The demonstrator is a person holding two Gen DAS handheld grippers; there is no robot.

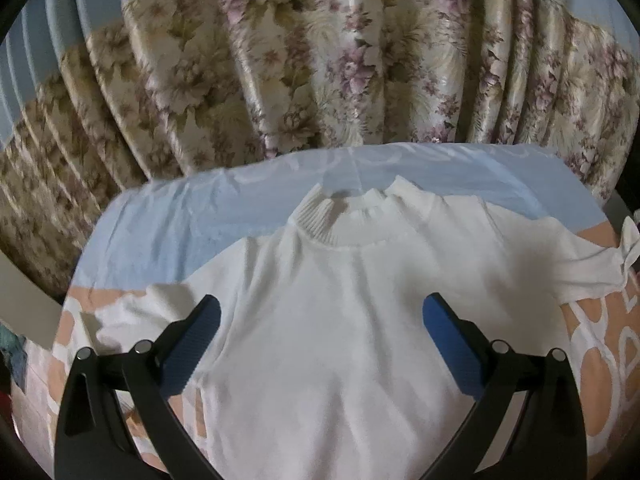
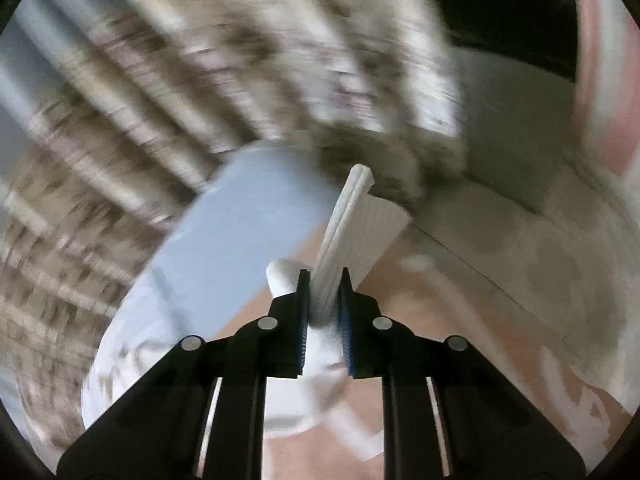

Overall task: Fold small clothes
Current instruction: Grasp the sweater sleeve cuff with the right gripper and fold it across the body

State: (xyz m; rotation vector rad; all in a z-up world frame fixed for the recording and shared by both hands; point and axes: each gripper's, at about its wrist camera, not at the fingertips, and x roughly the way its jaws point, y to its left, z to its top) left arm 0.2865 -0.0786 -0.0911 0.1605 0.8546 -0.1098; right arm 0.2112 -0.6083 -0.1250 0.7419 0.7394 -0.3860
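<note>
A small white knit top (image 1: 344, 320) with a ribbed high collar (image 1: 344, 220) lies flat on the bed, collar away from me, sleeves spread to both sides. My left gripper (image 1: 320, 312) is open and empty, hovering above the top's chest, one finger on each side. In the right wrist view my right gripper (image 2: 324, 280) is shut on the ribbed cuff (image 2: 352, 224) of the top's right sleeve, which sticks up between the pads. That same cuff shows at the right edge of the left wrist view (image 1: 628, 248), lifted off the bed. The right wrist view is blurred by motion.
The bed cover is light blue at the far end (image 1: 180, 224) and peach with white print nearer me (image 1: 600, 340). A floral curtain (image 1: 280, 72) hangs close behind the bed. A white wall or furniture panel (image 2: 520, 140) stands to the right.
</note>
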